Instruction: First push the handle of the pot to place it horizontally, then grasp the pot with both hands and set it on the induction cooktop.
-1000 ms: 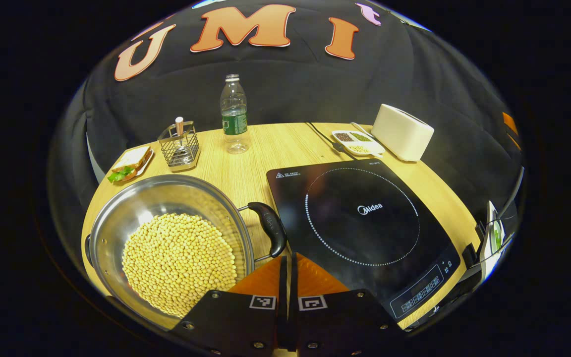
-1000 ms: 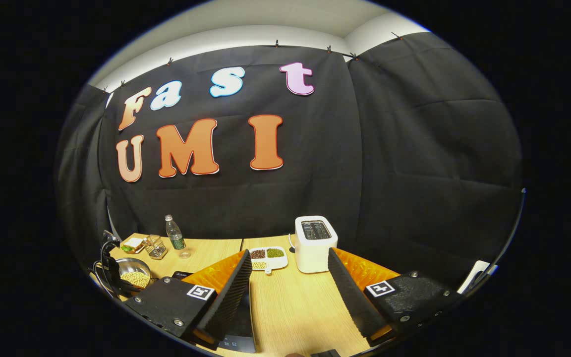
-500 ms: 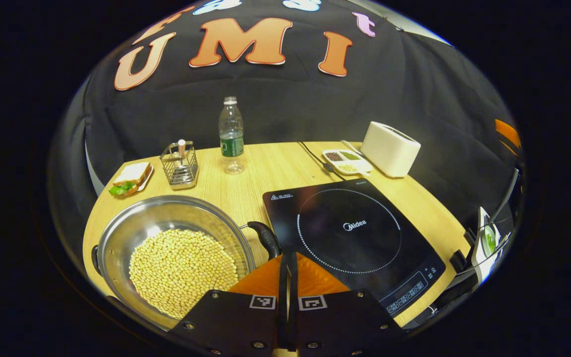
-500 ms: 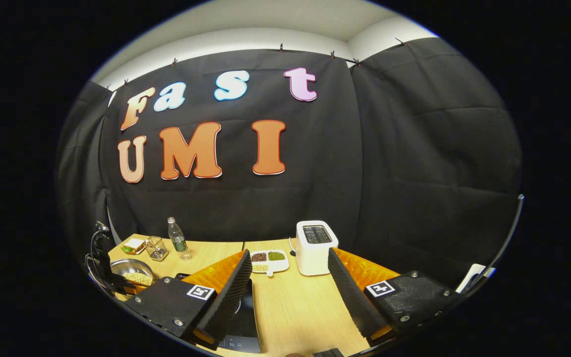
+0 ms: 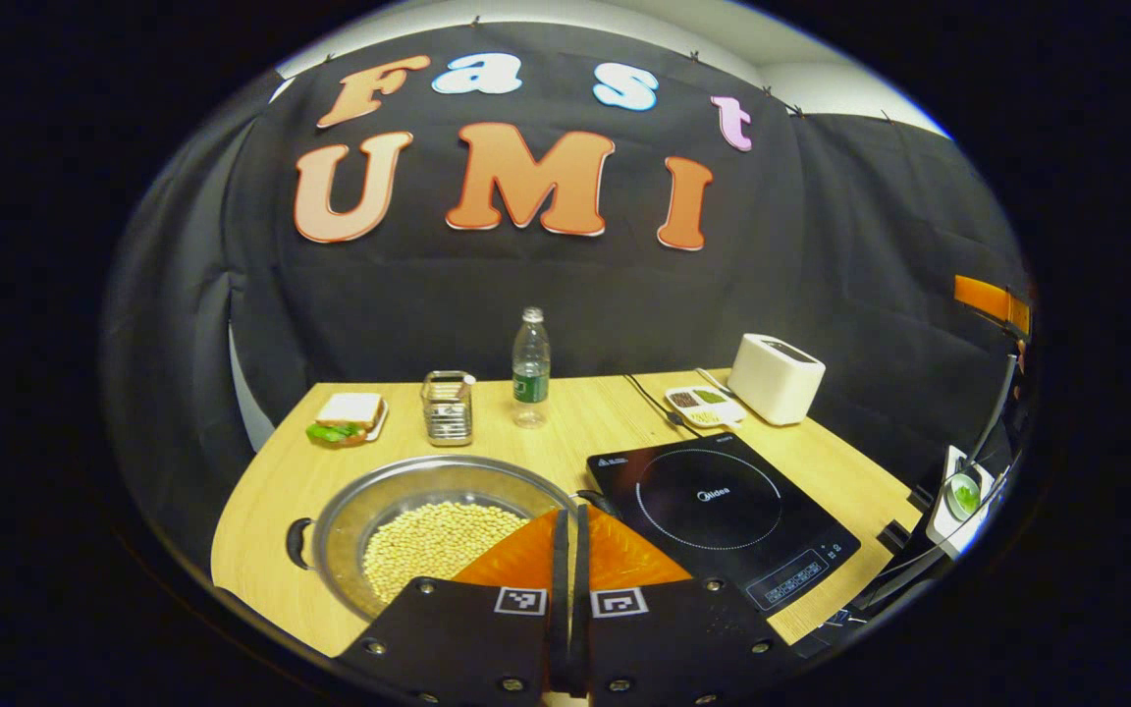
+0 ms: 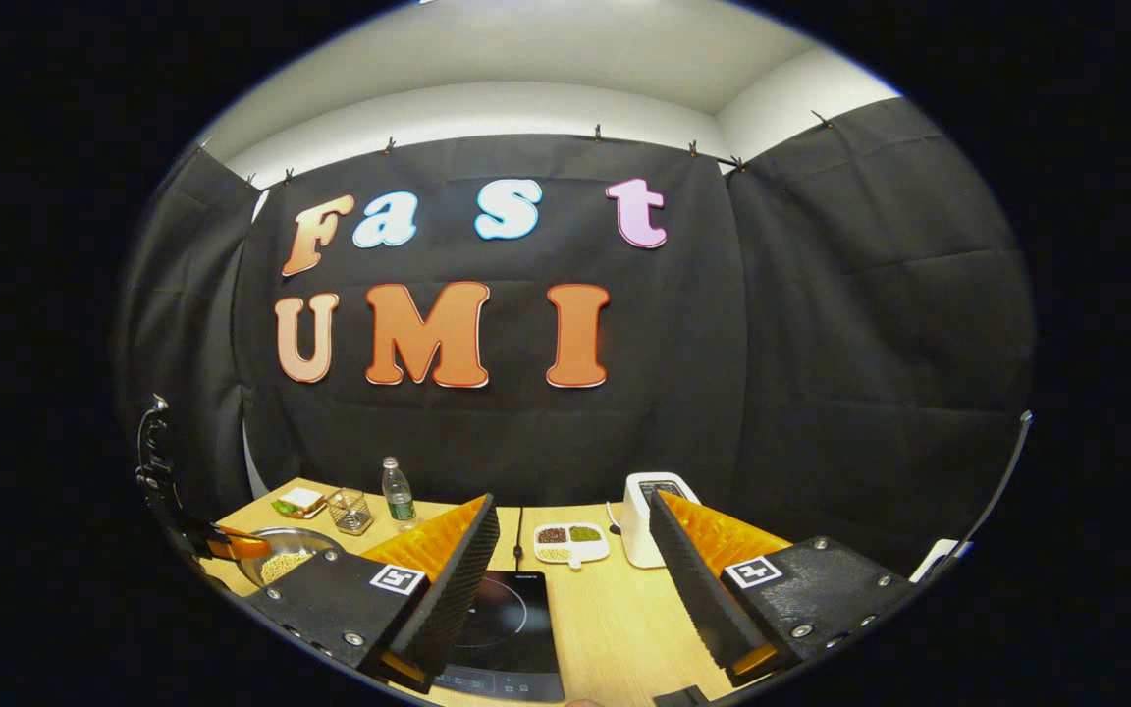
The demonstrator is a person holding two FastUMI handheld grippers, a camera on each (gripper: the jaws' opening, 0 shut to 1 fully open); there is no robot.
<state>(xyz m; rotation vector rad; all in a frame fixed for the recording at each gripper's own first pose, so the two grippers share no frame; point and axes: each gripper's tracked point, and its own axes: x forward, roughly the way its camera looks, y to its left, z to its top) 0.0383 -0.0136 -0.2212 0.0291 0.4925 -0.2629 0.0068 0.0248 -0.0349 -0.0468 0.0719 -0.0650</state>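
Pot (image 5: 428, 520) sits on the table (image 5: 261, 511) just left of the induction cooktop (image 5: 723, 506), not on it, so the 2-handed lift and placement are both left. Judging by the small side handle (image 5: 298, 543) on the pot's far-from-cooktop side, the handles look roughly horizontal, so the push step is probably done; the cooktop-side handle is mostly hidden behind the left gripper (image 5: 570, 550), so I can't confirm. Left gripper jaws are closed together on nothing, hovering at the pot's cooktop-side rim. Right gripper (image 6: 575, 579) jaws are spread wide, empty, above the cooktop's right edge. Left gripper view gives the pot interior full of beans (image 5: 423, 540) and the whole cooktop surface; right gripper view gives the open jaws and the pot (image 6: 286, 555) far off to the cooktop's left.
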